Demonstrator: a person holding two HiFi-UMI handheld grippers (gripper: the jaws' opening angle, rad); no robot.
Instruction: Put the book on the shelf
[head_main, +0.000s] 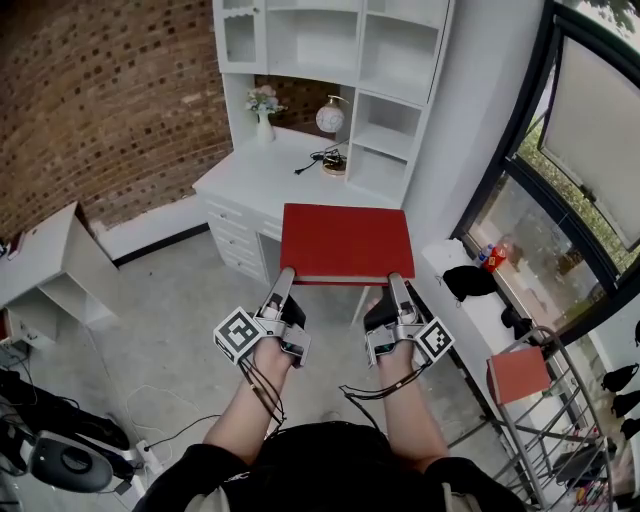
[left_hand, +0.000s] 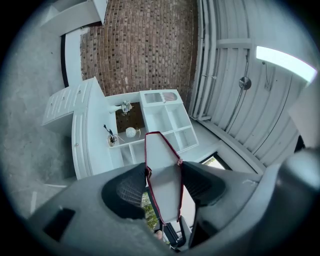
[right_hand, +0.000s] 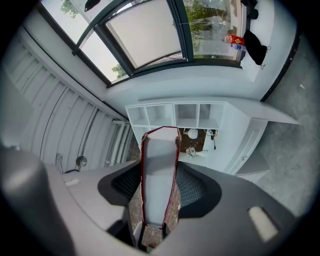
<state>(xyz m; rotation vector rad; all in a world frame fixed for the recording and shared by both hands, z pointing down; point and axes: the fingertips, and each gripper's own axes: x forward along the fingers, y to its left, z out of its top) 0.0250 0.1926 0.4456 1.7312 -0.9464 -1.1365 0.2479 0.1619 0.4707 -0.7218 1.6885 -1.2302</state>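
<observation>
A red hardcover book (head_main: 345, 240) is held flat in the air in front of the white desk (head_main: 255, 180) and its white shelf unit (head_main: 395, 60). My left gripper (head_main: 286, 277) is shut on the left part of the book's near edge. My right gripper (head_main: 396, 283) is shut on the right part of that edge. In the left gripper view, the book (left_hand: 163, 165) shows edge-on, white pages between red covers, with both pads pressed on it. In the right gripper view, the book (right_hand: 159, 165) is clamped the same way, and the shelf unit (right_hand: 175, 115) lies beyond it.
On the desk stand a vase of flowers (head_main: 264, 104), a round lamp (head_main: 331, 116) and some cables (head_main: 328, 160). A low white table (head_main: 55, 265) is at the left. A metal rack (head_main: 545, 420) and a window sill (head_main: 480, 300) with dark items are at the right.
</observation>
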